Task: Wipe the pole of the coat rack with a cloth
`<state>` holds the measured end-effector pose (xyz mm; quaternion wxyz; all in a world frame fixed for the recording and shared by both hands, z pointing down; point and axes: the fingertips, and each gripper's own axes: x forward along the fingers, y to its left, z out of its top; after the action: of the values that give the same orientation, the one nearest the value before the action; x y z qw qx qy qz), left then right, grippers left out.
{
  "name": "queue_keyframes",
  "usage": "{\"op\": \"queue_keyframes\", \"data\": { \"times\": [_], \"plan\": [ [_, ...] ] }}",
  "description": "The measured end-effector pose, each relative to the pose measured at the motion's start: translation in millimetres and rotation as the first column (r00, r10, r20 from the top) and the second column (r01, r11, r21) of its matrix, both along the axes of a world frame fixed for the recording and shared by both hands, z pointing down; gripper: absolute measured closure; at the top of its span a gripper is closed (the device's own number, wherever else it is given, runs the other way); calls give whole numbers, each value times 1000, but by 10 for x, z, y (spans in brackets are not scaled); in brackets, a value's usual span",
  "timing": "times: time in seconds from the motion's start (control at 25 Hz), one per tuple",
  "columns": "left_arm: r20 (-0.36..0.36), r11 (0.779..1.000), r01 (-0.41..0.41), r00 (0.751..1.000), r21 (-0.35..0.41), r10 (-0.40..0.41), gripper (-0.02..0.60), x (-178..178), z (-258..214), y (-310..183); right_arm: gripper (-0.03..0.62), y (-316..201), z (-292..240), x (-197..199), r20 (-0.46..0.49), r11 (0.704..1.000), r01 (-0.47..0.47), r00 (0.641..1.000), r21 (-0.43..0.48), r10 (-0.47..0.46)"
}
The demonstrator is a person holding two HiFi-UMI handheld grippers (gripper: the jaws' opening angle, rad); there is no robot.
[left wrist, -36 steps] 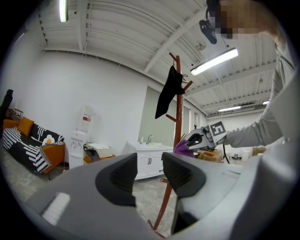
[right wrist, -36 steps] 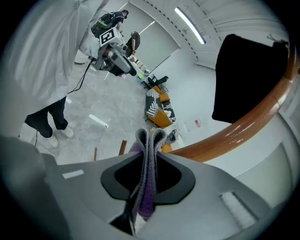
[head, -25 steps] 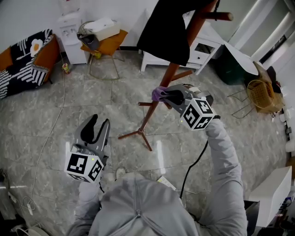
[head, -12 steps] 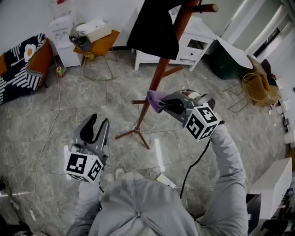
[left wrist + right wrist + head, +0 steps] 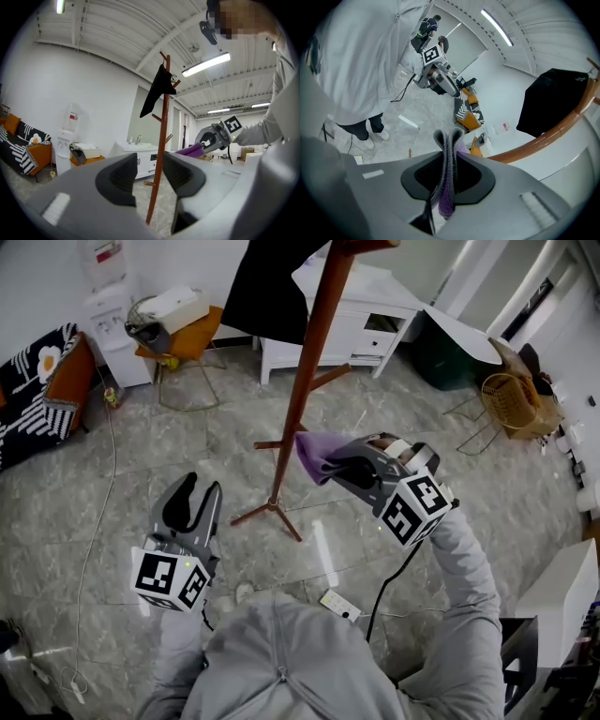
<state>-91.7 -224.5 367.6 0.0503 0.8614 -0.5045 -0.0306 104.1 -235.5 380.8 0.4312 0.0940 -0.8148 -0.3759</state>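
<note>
A white water dispenser [image 5: 111,315] stands by the wall at the top left. Just beside it, an orange chair [image 5: 199,332] carries a white box [image 5: 174,306]. At the left edge is an orange sofa [image 5: 73,371] with a black-and-white blanket [image 5: 33,395]. A white cabinet [image 5: 352,329] stands at the wall, and a wicker basket [image 5: 512,395] is far to its right. A white power strip [image 5: 337,603] lies on the grey tiled floor [image 5: 187,446].

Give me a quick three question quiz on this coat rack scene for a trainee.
1. True or false: the left gripper has its jaws apart, gripping nothing.
2. Which gripper holds the purple cloth?
3. What hangs at the top of the coat rack? A: black garment. B: straw hat. C: nothing.
Key: 1 true; 2 the right gripper; 3 A.
</note>
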Motion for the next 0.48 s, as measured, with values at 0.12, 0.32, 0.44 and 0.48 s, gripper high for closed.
{"op": "queue_keyframes", "data": {
  "times": [0.12, 0.32, 0.44, 0.48],
  "plan": [
    [1, 1000, -15, 1000, 2, 15, 403, 65, 7, 19, 537, 144, -7, 40, 17, 1000, -11, 1000, -6, 12],
    [1, 999, -34, 999, 1, 34, 403, 140, 8, 35, 537, 370, 144, 95, 39, 998, -40, 998, -57, 42],
    [1, 999, -40, 999, -4, 40, 403, 184, 31, 51, 537, 445, 269, 116, 89, 994, -72, 993, -86, 80],
    [1, 999, -41, 999, -5, 41, 403, 188, 37, 52, 537, 452, 304, 109, 113, 992, -86, 989, -92, 96]
  ]
}}
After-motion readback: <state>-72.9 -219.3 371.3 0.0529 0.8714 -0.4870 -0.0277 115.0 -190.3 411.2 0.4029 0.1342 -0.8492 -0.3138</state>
